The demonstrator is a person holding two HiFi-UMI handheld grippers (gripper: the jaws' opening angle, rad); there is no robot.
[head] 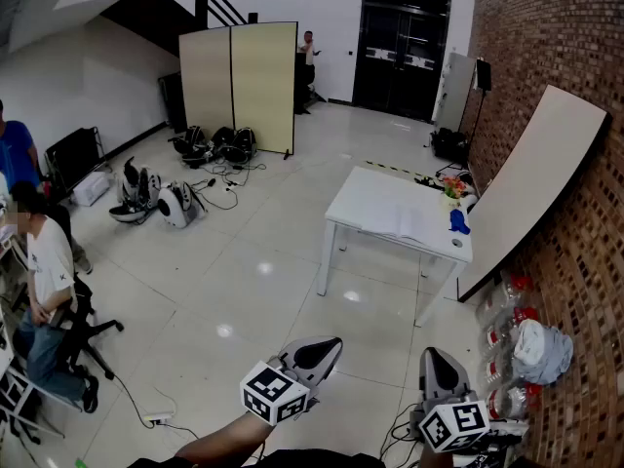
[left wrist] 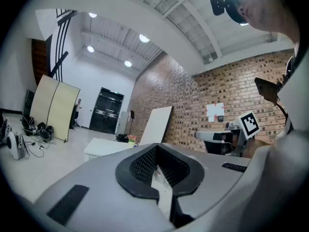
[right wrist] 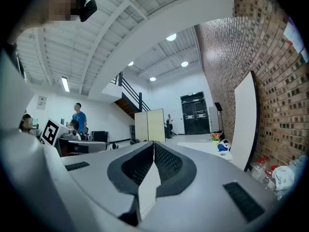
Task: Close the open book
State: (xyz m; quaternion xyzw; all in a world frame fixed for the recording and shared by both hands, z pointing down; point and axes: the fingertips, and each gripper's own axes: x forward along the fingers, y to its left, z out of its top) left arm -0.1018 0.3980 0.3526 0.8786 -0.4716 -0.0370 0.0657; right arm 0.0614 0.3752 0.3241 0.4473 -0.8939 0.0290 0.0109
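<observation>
L gripper (head: 330,345), R gripper (head: 435,355); both level, shut

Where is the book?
In the head view, the open book lies on the white table at the right, beside a blue object, near the brick wall.

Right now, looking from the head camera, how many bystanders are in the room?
3. A seated person at the left edge, a person in blue just behind them, and a standing person far back beside the folding screen. More may be hidden behind it.
</observation>
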